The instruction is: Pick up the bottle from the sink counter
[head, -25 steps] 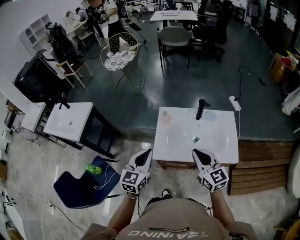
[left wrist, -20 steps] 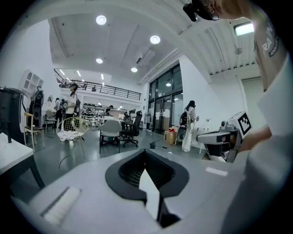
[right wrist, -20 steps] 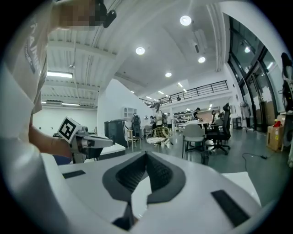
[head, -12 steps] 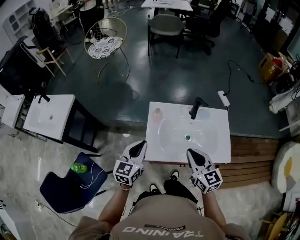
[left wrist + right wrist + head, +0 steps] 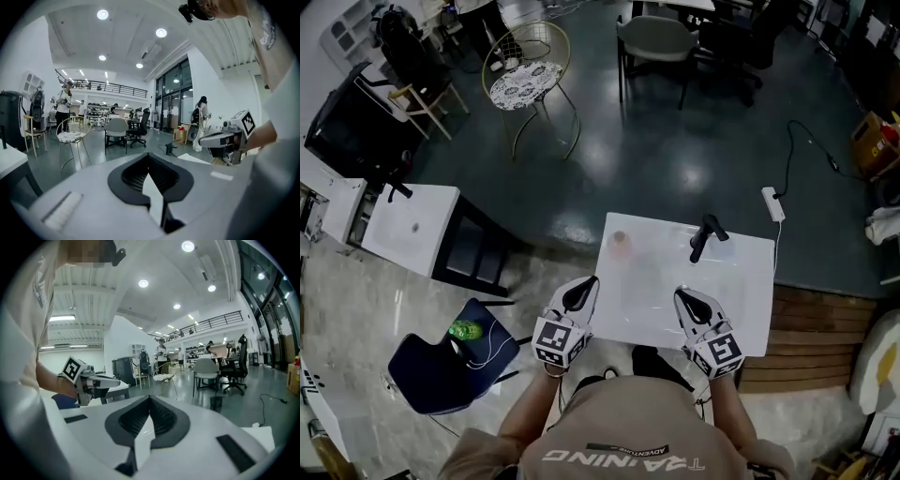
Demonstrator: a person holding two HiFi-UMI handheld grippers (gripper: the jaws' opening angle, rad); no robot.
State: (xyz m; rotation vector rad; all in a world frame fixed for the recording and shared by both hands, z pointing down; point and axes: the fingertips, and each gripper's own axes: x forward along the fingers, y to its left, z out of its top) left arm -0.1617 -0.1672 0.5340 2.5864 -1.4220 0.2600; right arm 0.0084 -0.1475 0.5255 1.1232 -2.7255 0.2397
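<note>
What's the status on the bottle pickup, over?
Left gripper and right gripper shut, empty, over the near edge of the sink counter. Bottle at the far left corner, untouched. Path clear; faucet stands off right.

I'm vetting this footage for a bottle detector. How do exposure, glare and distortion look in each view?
Head view: the white counter is overexposed, so the pale bottle barely stands out; glare patches sit on the dark floor; straight edges bow. Left gripper view: heavy fisheye, black corners, the shut left claw fills the bottom. Right gripper view: the same, with the right claw; neither shows the bottle.
</note>
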